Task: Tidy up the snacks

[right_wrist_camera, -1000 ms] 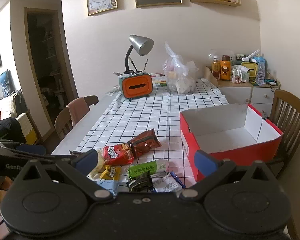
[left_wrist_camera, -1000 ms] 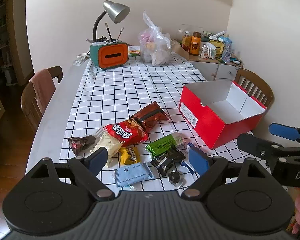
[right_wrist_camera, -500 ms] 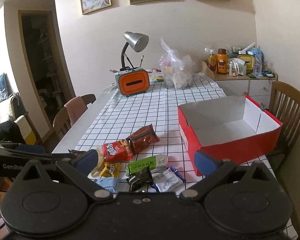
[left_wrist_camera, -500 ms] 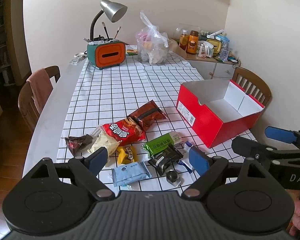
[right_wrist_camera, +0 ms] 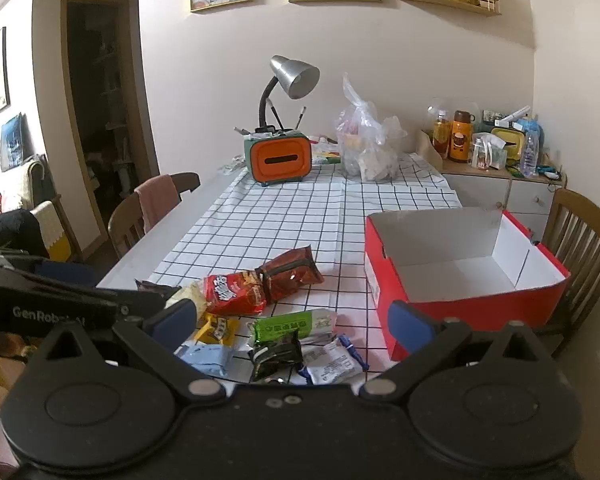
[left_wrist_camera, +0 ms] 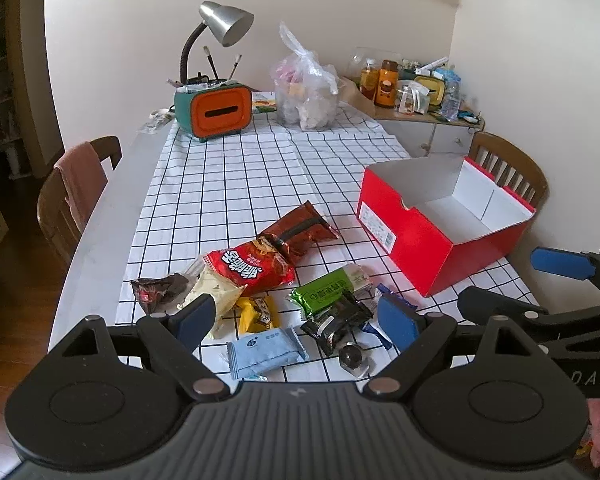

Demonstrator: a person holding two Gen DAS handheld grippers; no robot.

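Hovering L tool point(left_wrist_camera: 296, 320) open, snacks point(left_wrist_camera: 252, 268) nr red box point(left_wrist_camera: 412, 236)

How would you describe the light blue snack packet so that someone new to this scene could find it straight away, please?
Start at the red box on the checked tablecloth, then look to the heap of snacks on its left, at the near edge. The light blue packet lies flat at the very front of the heap, just before the yellow packet. It is the only pale blue wrapper there.
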